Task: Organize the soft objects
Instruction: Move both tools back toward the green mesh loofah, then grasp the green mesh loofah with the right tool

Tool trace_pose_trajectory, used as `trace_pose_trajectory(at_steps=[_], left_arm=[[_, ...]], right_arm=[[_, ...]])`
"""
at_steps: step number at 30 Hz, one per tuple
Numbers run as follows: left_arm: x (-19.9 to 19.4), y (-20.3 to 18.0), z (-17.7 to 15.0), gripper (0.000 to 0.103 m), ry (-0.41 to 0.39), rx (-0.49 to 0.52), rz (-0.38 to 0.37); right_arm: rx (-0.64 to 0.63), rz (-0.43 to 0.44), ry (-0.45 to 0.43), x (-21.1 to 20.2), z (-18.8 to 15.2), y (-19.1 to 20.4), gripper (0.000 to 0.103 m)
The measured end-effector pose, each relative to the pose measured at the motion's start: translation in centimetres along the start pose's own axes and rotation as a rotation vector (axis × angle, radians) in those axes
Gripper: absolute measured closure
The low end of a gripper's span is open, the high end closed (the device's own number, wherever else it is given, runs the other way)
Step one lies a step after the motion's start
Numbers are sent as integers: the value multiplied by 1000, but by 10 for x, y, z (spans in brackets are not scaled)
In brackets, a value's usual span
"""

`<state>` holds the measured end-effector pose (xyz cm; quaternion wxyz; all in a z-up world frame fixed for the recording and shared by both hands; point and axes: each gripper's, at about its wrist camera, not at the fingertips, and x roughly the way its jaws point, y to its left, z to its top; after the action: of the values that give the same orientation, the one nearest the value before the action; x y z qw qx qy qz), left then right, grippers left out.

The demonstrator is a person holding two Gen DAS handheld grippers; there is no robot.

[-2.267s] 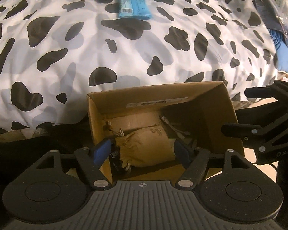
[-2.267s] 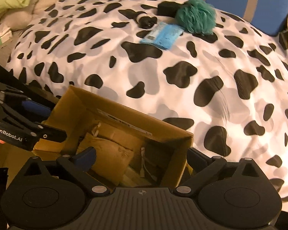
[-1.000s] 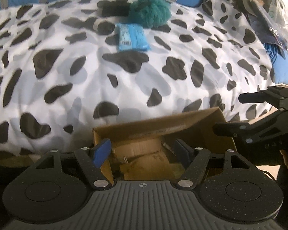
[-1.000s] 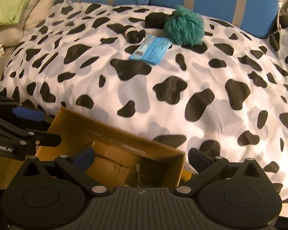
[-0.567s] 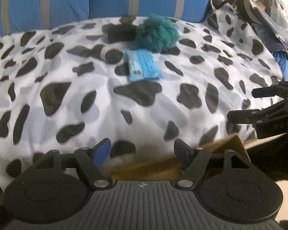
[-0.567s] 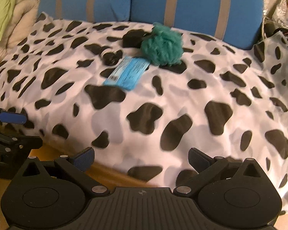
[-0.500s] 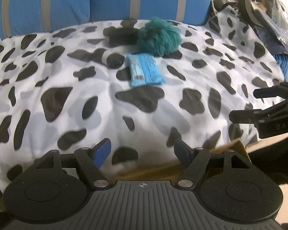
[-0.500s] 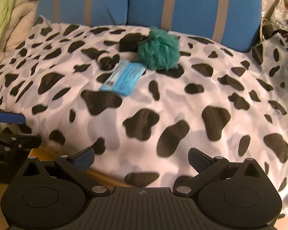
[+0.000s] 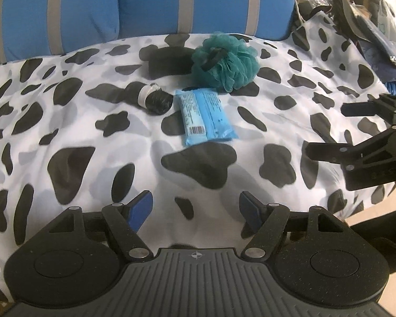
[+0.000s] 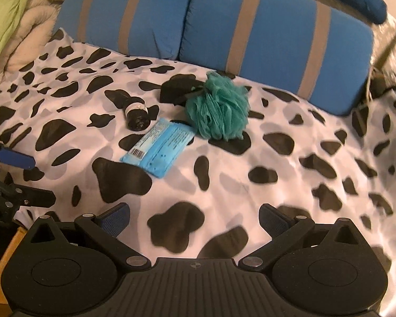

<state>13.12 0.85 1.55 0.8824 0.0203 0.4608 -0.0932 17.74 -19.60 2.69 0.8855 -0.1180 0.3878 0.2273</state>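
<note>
Lying flat, blue packet (image 9: 205, 117) shows white barcode label facing up.

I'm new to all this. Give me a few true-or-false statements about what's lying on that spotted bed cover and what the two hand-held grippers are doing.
1. The green bath sponge lies behind the blue packet. True.
2. The left hand-held gripper grips the packet. False: it is open and empty.
3. The dark roll lies beside the packet. True.
4. The right hand-held gripper holds the sponge. False: it is open and empty.
</note>
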Motion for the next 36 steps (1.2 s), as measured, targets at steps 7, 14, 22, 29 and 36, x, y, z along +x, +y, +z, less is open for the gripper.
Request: trace_pose_trajectory(at_steps=[7, 14, 22, 29, 36], left_arm=[[13, 7, 17, 31, -4, -4, 9], [12, 12, 21, 31, 5, -27, 13], [7, 15, 27, 31, 34, -68, -35], [7, 7, 31, 31, 51, -54, -67], [9, 0, 30, 31, 65, -23, -59]], right_arm=[[-58, 0, -31, 26, 22, 2, 0], [-111, -25, -80, 52, 44, 4, 0], [-195, -66, -114, 88, 63, -2, 0], [-206, -109, -130, 126, 76, -12, 0], [-251, -126, -133, 156, 87, -9, 0]])
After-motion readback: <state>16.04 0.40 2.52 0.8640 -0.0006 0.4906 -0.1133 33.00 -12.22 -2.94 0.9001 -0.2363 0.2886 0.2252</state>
